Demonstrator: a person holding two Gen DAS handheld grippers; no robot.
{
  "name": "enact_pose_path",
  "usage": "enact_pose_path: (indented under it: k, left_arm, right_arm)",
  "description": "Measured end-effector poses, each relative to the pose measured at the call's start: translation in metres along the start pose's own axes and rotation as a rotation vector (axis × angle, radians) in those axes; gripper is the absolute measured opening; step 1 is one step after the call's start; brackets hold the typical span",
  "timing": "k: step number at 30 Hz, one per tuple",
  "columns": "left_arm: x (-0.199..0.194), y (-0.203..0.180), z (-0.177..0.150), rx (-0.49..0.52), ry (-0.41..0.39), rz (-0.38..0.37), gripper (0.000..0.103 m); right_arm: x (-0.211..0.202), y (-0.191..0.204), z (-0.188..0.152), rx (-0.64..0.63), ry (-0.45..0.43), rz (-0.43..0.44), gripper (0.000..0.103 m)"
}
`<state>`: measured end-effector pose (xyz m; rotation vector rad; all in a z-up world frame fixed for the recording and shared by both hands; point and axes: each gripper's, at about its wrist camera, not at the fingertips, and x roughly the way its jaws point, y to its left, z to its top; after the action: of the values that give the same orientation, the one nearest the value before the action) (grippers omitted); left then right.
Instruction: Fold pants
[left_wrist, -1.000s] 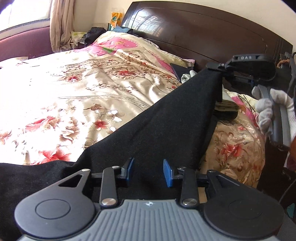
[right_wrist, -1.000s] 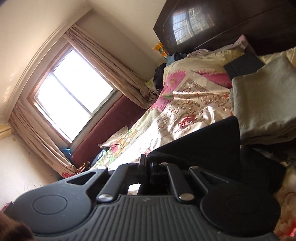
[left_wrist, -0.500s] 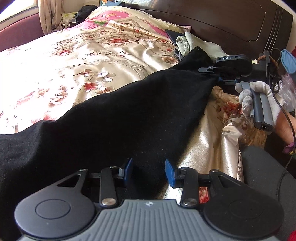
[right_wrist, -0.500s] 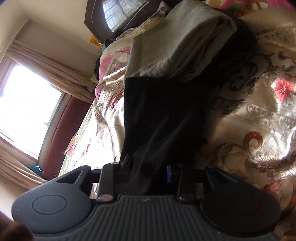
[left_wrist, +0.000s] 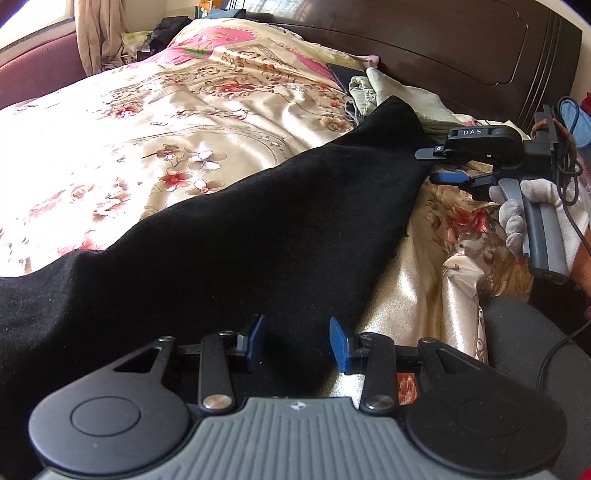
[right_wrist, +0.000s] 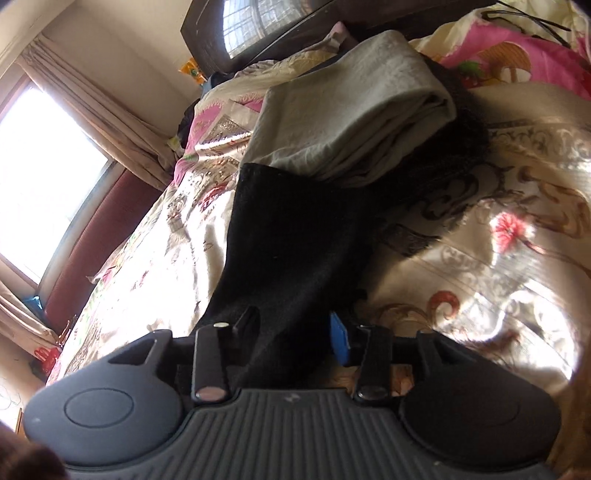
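Note:
The black pants (left_wrist: 229, 236) lie stretched across the floral bed cover, running from lower left to the leg end at upper right. My left gripper (left_wrist: 297, 343) is open with blue pads, just above the near part of the pants. My right gripper (left_wrist: 430, 164) is at the leg's far end in the left wrist view, jaws apart, at the cloth's edge. In the right wrist view the right gripper (right_wrist: 295, 334) is open, and the black leg (right_wrist: 291, 236) lies between its jaws.
A floral satin bed cover (left_wrist: 155, 122) spreads over the bed. Folded pale grey-green clothes (right_wrist: 347, 122) lie by the dark wooden headboard (left_wrist: 443, 48). A curtained window (right_wrist: 40, 177) is at the left. A dark cushion (left_wrist: 524, 339) sits at lower right.
The right gripper has opened and let the leg end down onto the bed. The pants went from held up and taut to lying flat. The left gripper stayed open.

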<state>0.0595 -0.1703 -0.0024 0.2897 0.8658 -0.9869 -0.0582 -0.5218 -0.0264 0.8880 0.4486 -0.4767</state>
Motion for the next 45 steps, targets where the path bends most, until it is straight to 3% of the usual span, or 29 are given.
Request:
enact_pose_path:
  k: [4, 11, 15, 17, 18, 21, 27, 28, 30, 32, 34, 36, 38, 41, 43, 45]
  left_arm:
    - [0.000, 0.000, 0.000, -0.014, 0.000, 0.002, 0.052]
    - [-0.003, 0.000, -0.002, -0.026, 0.017, 0.015, 0.052]
    - [-0.010, 0.001, -0.002, -0.047, -0.027, 0.048, 0.052]
    - [-0.014, 0.004, -0.004, -0.065, -0.052, 0.079, 0.052]
    - [-0.014, 0.006, -0.006, -0.070, -0.055, 0.095, 0.053]
    - [-0.007, 0.013, -0.014, -0.099, -0.013, 0.091, 0.053]
    - [-0.017, 0.009, -0.014, -0.079, -0.066, 0.057, 0.056]
    - [-0.015, 0.010, -0.014, -0.089, -0.071, 0.055, 0.064]
    - [-0.002, 0.016, -0.013, -0.125, -0.027, 0.055, 0.065]
    - [-0.003, 0.016, -0.007, -0.143, -0.026, 0.063, 0.060]
    - [-0.024, 0.012, 0.000, -0.117, -0.133, 0.059, 0.060]
    - [-0.032, 0.012, 0.010, -0.095, -0.206, 0.111, 0.063]
    - [-0.012, 0.021, 0.022, -0.103, -0.163, 0.126, 0.067]
    - [0.041, 0.037, 0.028, -0.121, 0.004, 0.153, 0.066]
    - [0.047, 0.037, 0.031, -0.118, -0.019, 0.167, 0.066]
    - [0.038, 0.034, 0.035, -0.140, -0.059, 0.174, 0.066]
  right_arm:
    - [0.010, -0.014, 0.004, 0.078, -0.001, -0.037, 0.049]
    - [0.036, -0.023, -0.003, 0.234, 0.019, 0.175, 0.054]
    - [0.051, -0.029, -0.005, 0.300, 0.002, 0.203, 0.053]
    - [0.053, -0.025, -0.005, 0.278, 0.001, 0.207, 0.036]
    - [0.053, -0.025, -0.004, 0.291, 0.018, 0.212, 0.010]
    - [0.043, -0.032, -0.002, 0.439, 0.033, 0.338, 0.009]
    - [-0.010, -0.005, 0.014, 0.363, -0.056, 0.447, 0.009]
    - [-0.021, -0.003, 0.014, 0.339, -0.095, 0.451, 0.009]
    - [-0.024, -0.010, 0.013, 0.314, -0.125, 0.397, 0.009]
    - [-0.009, -0.029, 0.011, 0.387, -0.033, 0.292, 0.009]
    - [-0.010, -0.037, 0.008, 0.425, -0.021, 0.293, 0.009]
    - [-0.025, -0.034, 0.008, 0.362, -0.076, 0.299, 0.008]
    - [-0.028, -0.041, 0.009, 0.367, -0.085, 0.278, 0.008]
    - [-0.026, -0.054, 0.007, 0.420, -0.064, 0.229, 0.009]
    - [-0.034, -0.046, 0.006, 0.364, -0.088, 0.266, 0.009]
    - [-0.037, -0.032, 0.006, 0.273, -0.088, 0.231, 0.009]
